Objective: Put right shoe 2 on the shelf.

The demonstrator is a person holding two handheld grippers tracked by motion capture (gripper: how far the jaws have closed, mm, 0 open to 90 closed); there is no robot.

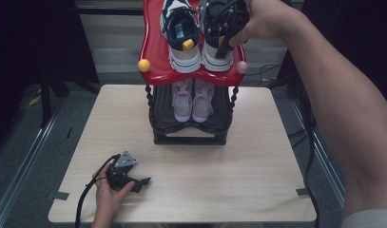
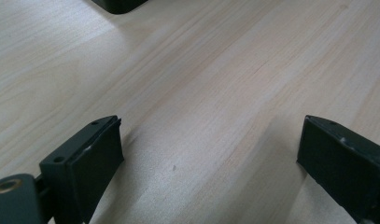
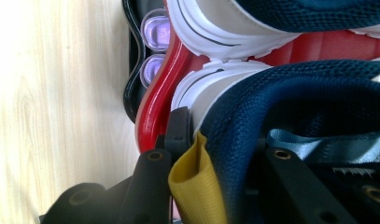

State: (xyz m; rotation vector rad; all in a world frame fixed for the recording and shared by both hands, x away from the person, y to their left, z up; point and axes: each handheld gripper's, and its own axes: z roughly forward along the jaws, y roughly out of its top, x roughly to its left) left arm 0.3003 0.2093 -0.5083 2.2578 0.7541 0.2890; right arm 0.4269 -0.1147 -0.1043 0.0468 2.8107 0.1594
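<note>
A two-tier shoe rack stands at the table's far middle. On its red top shelf (image 1: 153,52) sit two navy-and-white sneakers, heels toward me. My right gripper (image 1: 222,45) reaches down onto the right sneaker (image 1: 215,59). In the right gripper view, my right gripper (image 3: 225,140) is shut on that sneaker's navy heel collar (image 3: 290,93), one jaw outside by the yellow pull tab (image 3: 197,186) and the other inside the shoe. The left sneaker (image 1: 181,42) lies beside it. My left gripper (image 1: 142,184) rests on the table at the front left, open (image 2: 211,154) with bare wood between its jaws.
A pair of pink shoes (image 1: 193,99) sits on the black lower shelf (image 1: 219,118); their toes (image 3: 155,35) peek out under the red shelf (image 3: 155,107). The light wooden table (image 1: 238,175) spreads in front of the rack. Floor and cables surround the table.
</note>
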